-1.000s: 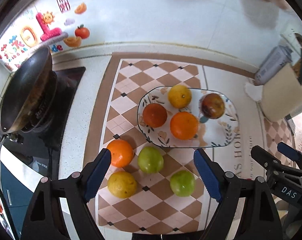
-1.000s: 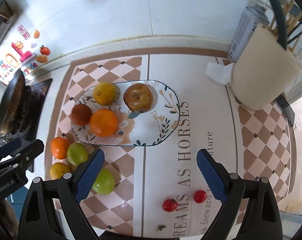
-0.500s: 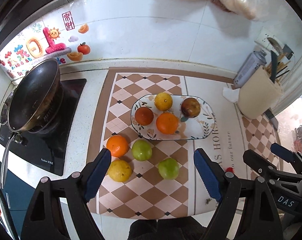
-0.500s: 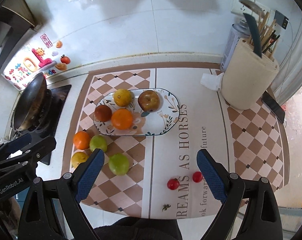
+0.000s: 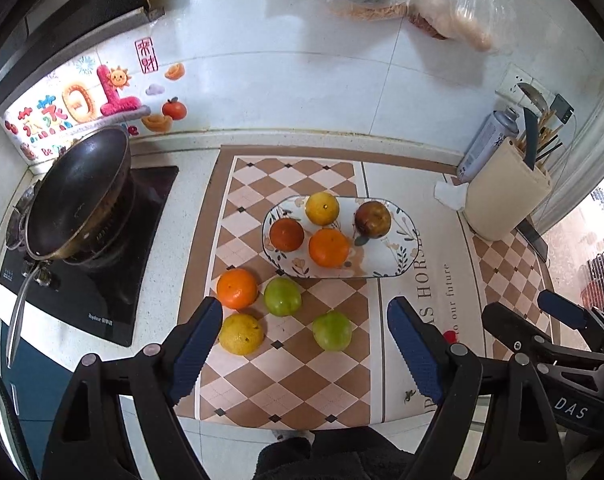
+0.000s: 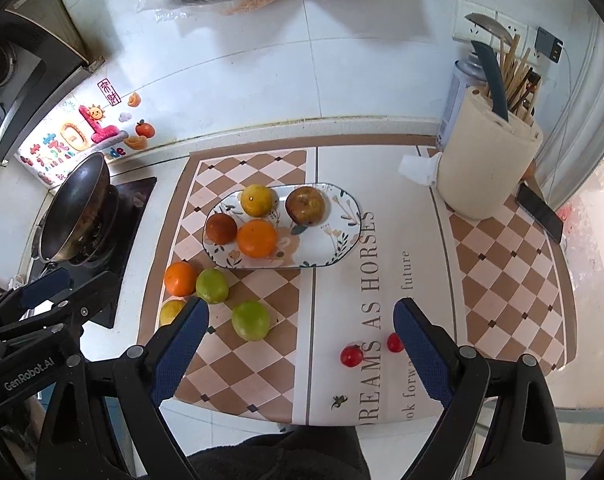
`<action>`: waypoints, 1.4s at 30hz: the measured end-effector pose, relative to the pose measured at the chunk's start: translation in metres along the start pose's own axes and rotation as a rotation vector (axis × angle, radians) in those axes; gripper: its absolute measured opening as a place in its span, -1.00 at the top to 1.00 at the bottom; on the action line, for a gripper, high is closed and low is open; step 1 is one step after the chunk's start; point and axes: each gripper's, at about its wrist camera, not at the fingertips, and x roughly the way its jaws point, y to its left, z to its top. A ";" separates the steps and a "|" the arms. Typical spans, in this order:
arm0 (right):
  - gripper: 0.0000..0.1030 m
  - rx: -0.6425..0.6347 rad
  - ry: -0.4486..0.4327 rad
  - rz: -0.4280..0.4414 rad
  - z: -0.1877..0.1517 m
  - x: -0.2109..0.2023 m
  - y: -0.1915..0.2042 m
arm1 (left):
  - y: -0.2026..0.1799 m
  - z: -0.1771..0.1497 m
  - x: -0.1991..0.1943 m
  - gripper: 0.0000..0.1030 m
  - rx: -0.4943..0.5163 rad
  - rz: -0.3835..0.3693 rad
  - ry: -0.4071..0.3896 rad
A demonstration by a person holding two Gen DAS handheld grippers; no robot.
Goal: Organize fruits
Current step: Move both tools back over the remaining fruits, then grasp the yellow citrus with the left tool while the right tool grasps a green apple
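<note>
While both claws, left claw (image 5: pixel 304 334) and right claw (image 6: pixel 299 334), hang released, we should lower squarely over one green fruit (image 5: pixel 332 331) near the counter's front edge, then carry it to the plate (image 5: pixel 398 264).

Both the left gripper (image 5: pixel 304 354) and the right gripper (image 6: pixel 299 354) have black frames, ribbed blue pads (image 6: pixel 179 346), silver-grey screws and white lettering.
</note>
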 end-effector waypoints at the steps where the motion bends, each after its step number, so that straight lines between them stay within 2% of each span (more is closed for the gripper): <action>1: -0.86 0.001 0.004 0.003 0.000 0.001 0.000 | 0.001 -0.001 0.001 -0.63 -0.005 0.000 0.001; 5: -0.86 0.005 0.024 0.018 0.000 0.013 0.001 | 0.006 0.000 0.009 -0.63 -0.026 -0.001 0.012; 6: -0.86 0.006 0.033 0.027 0.000 0.019 0.001 | 0.009 0.001 0.013 -0.68 -0.029 0.008 0.018; 7: -0.86 0.006 0.039 0.033 0.001 0.024 0.001 | 0.011 0.001 0.017 -0.85 -0.029 0.020 0.027; 9: -0.86 0.011 0.065 0.064 0.000 0.041 0.002 | 0.019 0.002 0.028 -0.94 -0.026 0.051 0.039; 13: -0.86 0.005 0.164 0.104 -0.007 0.102 0.011 | 0.045 0.000 0.061 -0.94 -0.037 0.155 0.087; 16: -0.85 0.002 0.257 0.124 -0.014 0.157 0.020 | 0.068 -0.004 0.091 -0.93 -0.057 0.202 0.156; 20: -0.80 -0.002 0.370 0.152 -0.024 0.221 0.035 | 0.090 -0.015 0.130 -0.93 -0.079 0.221 0.262; 22: -0.74 -0.016 0.403 0.149 -0.029 0.245 0.043 | 0.097 -0.023 0.152 -0.93 -0.091 0.206 0.328; 24: -0.54 -0.009 0.433 0.152 -0.032 0.264 0.046 | 0.101 -0.029 0.170 -0.93 -0.101 0.188 0.381; 26: -0.45 -0.012 0.459 0.162 -0.037 0.281 0.050 | 0.102 -0.034 0.185 -0.93 -0.097 0.168 0.422; 30: -0.16 -0.030 0.466 0.190 -0.043 0.284 0.060 | 0.100 -0.043 0.213 -0.93 -0.087 0.112 0.499; 33: -0.16 -0.044 0.478 0.159 -0.049 0.279 0.059 | 0.099 -0.050 0.228 -0.92 -0.099 0.044 0.529; 35: -0.16 -0.020 0.488 0.147 -0.057 0.276 0.051 | 0.098 -0.053 0.227 -0.63 -0.102 0.005 0.505; 36: -0.16 -0.013 0.488 0.141 -0.058 0.273 0.048 | 0.096 -0.055 0.226 -0.23 -0.097 0.000 0.495; 39: -0.16 0.040 0.487 0.121 -0.069 0.263 0.030 | 0.092 -0.061 0.222 -0.21 -0.077 0.002 0.474; 42: -0.17 0.094 0.483 0.108 -0.080 0.257 0.015 | 0.080 -0.072 0.218 -0.21 -0.072 -0.036 0.474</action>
